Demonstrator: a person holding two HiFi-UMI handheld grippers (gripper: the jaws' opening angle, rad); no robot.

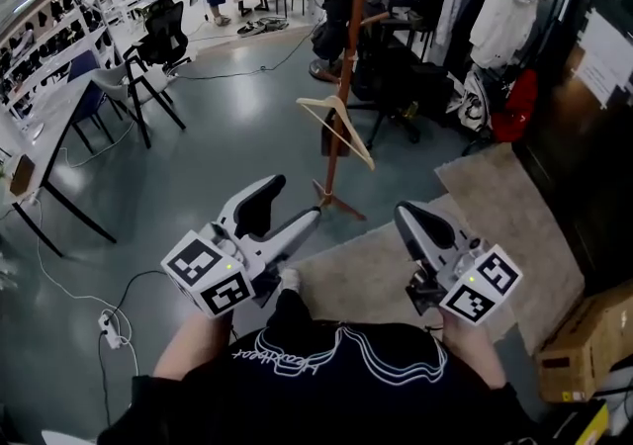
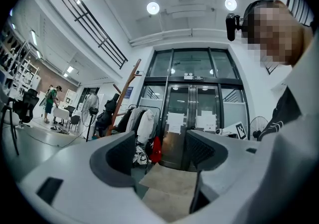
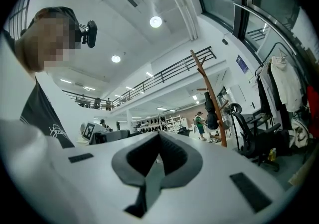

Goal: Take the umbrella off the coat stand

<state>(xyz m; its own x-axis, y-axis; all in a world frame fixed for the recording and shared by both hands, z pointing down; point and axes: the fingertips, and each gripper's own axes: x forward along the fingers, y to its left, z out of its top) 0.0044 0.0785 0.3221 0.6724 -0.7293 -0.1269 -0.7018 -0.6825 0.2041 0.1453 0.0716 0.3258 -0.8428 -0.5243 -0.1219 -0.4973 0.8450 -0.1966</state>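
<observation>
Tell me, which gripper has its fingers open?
The left gripper: its fingers stand wide apart with nothing between them. The right gripper has its fingers pressed together at the tips.

Tall reddish-brown wooden coat stand (image 1: 348, 57), upright, splayed feet on floor (image 1: 227, 117).

The floor (image 1: 218, 136) was smooth and grey. A tan rug (image 1: 495, 206) lay on it, and the wooden coat stand (image 1: 341, 87) stood just beside the rug. A cardboard box (image 1: 584, 344) sat at the right. A white power strip (image 1: 111, 329) lay at the left.
</observation>
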